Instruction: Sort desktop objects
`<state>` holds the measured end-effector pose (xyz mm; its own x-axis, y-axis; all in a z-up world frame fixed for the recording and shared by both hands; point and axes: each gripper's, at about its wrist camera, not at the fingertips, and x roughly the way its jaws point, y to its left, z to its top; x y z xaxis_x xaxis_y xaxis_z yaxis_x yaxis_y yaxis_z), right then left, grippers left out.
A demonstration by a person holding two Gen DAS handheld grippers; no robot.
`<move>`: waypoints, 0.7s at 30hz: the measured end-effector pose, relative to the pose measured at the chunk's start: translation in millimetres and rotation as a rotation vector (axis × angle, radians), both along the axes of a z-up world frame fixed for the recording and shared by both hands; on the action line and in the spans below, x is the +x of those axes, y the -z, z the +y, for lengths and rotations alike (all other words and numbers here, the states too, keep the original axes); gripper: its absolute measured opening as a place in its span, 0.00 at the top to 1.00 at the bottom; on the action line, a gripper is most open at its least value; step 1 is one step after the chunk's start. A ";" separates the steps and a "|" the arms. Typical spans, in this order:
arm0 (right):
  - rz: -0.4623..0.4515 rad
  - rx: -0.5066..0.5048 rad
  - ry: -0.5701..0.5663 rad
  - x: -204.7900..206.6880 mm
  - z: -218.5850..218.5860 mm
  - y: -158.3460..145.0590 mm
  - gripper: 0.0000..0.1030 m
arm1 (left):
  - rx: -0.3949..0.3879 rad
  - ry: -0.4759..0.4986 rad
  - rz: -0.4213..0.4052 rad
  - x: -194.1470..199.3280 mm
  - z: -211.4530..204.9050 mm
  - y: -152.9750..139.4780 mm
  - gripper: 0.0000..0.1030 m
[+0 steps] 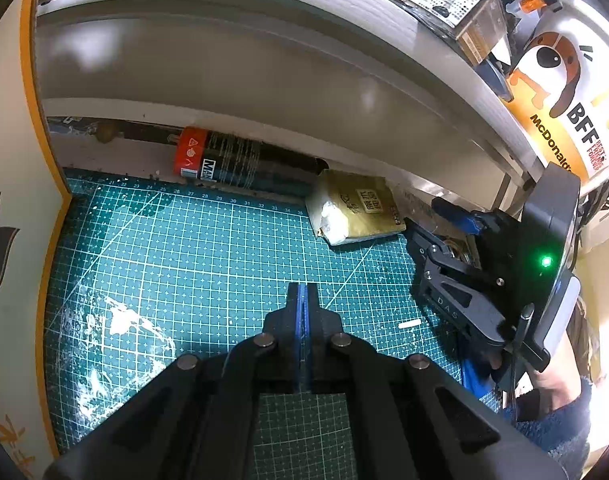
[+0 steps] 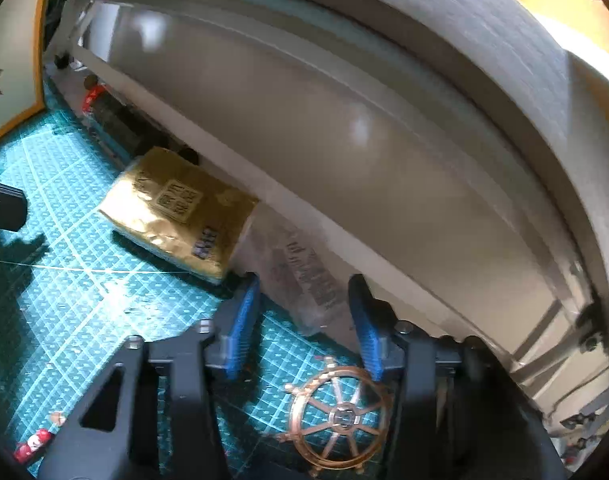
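My left gripper (image 1: 303, 294) hangs shut over the green cutting mat (image 1: 184, 260), with nothing between its blue pads. A gold foil packet (image 1: 356, 208) lies at the mat's far edge under the white shelf. My right gripper (image 2: 304, 286) is open beside the packet (image 2: 176, 208), its blue pads (image 2: 242, 320) apart. A clear plastic packet (image 2: 304, 268) lies at its fingertips against the shelf base, and the pads do not press on it. A copper ship's-wheel ornament (image 2: 340, 412) rests flat on the mat below the fingers.
A black can with a red cap (image 1: 232, 160) lies along the back edge under the low white shelf (image 1: 264, 60). A McDonald's paper bag (image 1: 564, 120) stands at the right. A cardboard wall (image 1: 20, 200) bounds the left. A small red figure (image 2: 36, 444) lies near the front.
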<state>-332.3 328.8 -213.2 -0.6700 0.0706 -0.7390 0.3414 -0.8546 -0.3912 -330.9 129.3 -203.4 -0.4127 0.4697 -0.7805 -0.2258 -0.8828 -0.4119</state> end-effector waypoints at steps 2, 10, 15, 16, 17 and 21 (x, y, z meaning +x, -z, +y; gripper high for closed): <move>-0.020 -0.020 0.011 1.2 0.2 -3.7 0.60 | -0.001 0.000 -0.002 0.0 -0.5 0.4 0.99; -0.174 -0.169 -0.075 28.7 -4.4 -14.2 0.86 | -0.008 0.011 -0.006 0.5 0.5 1.6 0.99; -0.094 -0.157 -0.087 51.0 2.5 -17.1 0.59 | -0.014 0.010 -0.009 -0.2 0.3 1.1 0.99; -0.070 -0.155 -0.081 53.8 6.0 -17.4 0.57 | -0.015 0.009 -0.010 -0.4 0.6 1.3 0.99; -0.057 -0.154 -0.044 48.2 10.7 -16.1 0.57 | -0.017 0.009 -0.010 -0.6 0.9 1.6 0.99; -0.018 -0.138 0.024 21.2 37.3 -16.6 0.52 | -0.020 0.008 -0.010 -0.4 2.2 1.6 0.99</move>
